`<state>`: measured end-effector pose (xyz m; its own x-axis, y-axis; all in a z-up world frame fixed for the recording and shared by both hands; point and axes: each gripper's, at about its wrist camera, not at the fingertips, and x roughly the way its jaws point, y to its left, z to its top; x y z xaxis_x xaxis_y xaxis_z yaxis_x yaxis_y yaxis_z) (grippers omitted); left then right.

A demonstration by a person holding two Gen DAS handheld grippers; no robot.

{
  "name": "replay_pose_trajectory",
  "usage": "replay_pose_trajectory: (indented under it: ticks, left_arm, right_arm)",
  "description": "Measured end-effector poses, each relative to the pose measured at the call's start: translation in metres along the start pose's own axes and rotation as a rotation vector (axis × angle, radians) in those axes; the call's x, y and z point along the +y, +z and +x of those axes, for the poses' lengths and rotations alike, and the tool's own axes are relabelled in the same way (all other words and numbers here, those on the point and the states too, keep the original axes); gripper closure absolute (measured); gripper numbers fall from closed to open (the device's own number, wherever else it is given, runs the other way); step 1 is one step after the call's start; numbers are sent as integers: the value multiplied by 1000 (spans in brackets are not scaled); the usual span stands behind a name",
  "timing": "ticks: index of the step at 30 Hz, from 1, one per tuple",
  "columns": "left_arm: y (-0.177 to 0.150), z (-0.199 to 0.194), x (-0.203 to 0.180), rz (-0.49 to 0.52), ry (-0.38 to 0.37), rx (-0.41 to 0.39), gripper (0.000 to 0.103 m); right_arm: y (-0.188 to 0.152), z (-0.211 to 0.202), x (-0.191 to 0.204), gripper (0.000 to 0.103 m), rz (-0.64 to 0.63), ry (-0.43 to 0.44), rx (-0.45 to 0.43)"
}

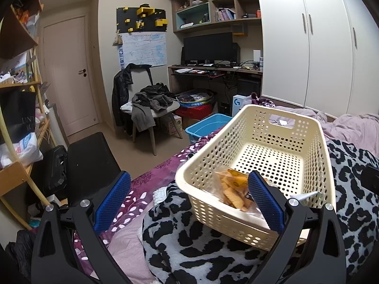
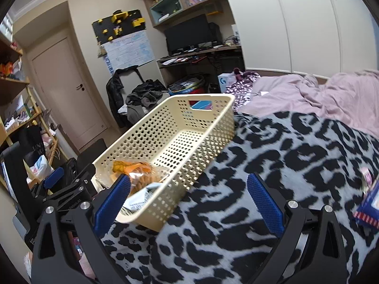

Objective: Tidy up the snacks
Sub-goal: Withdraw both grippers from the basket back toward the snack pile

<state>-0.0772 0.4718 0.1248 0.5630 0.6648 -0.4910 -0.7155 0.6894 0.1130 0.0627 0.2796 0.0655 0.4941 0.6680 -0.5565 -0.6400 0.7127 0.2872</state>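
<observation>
A cream perforated basket (image 1: pixel 315 139) (image 2: pixel 220 108) rests on a leopard-print blanket on the bed. In its near end lies a clear bag of orange-yellow snacks (image 1: pixel 231 188) (image 2: pixel 139 175), with a white packet (image 2: pixel 142 198) beside it. My left gripper (image 1: pixel 189 203) is open over the basket's near left corner; its right finger stands inside the basket next to the snack bag. My right gripper (image 2: pixel 188 203) is open too, straddling the basket's near right wall with nothing between its fingers. A blue and red striped snack pack (image 2: pixel 369 206) lies on the blanket at the far right.
The leopard blanket (image 2: pixel 296 156) covers the bed, with pink bedding (image 2: pixel 319 90) behind. Off the bed's left side are a chair piled with clothes (image 1: pixel 151 108), a blue tub (image 1: pixel 208 125), a black seat (image 1: pixel 87 156) and wooden shelves (image 1: pixel 19 90).
</observation>
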Motion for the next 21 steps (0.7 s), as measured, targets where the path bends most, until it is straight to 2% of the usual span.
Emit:
replay_pose_trajectory:
  ticks: [21]
  left_arm:
    - [5, -32, -56, 137, -26, -48, 3]
  right_arm:
    - [-25, -54, -64, 5, 119, -82, -63]
